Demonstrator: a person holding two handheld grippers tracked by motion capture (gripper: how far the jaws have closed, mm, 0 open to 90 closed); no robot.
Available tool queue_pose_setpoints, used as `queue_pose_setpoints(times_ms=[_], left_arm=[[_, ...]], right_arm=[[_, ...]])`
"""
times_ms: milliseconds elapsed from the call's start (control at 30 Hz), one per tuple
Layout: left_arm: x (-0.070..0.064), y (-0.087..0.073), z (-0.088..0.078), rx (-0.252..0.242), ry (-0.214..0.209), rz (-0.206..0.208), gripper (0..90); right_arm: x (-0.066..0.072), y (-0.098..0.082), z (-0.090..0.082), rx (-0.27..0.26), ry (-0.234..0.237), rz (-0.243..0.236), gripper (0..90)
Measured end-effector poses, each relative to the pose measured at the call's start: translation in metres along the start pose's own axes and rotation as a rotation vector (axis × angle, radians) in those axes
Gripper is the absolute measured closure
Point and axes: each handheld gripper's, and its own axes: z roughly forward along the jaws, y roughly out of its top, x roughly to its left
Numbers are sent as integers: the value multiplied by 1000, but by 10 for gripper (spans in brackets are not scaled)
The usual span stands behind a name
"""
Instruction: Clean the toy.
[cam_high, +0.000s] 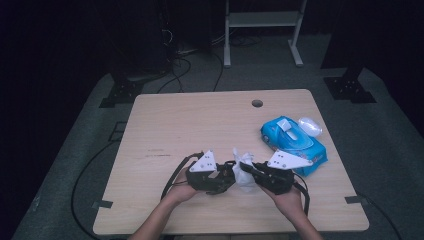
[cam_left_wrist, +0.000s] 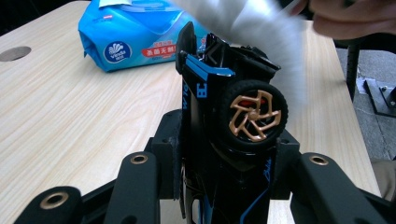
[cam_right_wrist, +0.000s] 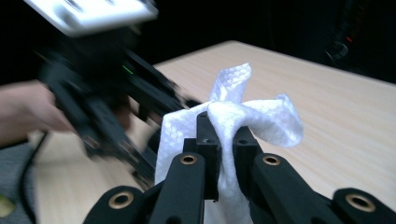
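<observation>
Over the wooden table (cam_high: 200, 120), left tongs (cam_left_wrist: 224, 158) clamp a toy car (cam_left_wrist: 233, 112), right tongs (cam_right_wrist: 223, 149) pinch a wipe (cam_right_wrist: 243, 116).

Dim room, blurred moving wipe (cam_left_wrist: 261, 23)

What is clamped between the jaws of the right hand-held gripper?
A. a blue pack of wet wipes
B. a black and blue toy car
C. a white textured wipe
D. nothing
C: the right hand-held gripper has its jaws pinched on a crumpled white textured wipe.
</observation>
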Motion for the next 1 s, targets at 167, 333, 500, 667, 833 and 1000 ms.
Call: queue_pose_setpoints(times_ms=[167, 333, 500, 667, 833, 1000], left_arm=[[-3, 1, 2, 9, 0, 4, 571], [-4, 3, 5, 21, -13, 20, 571], [-7, 5, 5, 28, -17, 27, 571], [-6, 5, 7, 33, -16, 31, 571], [-8, 6, 5, 35, -13, 44, 571], [-4, 3, 3, 23, -6, 22, 571]], right_arm=[[4, 2, 6, 14, 12, -31, 852], [5, 3, 2, 12, -1, -15, 853], [13, 10, 9, 25, 2, -61, 852], [5, 4, 2, 25, -22, -14, 853], [13, 9, 7, 20, 9, -49, 853], [-6, -2, -1, 8, -25, 28, 853]])
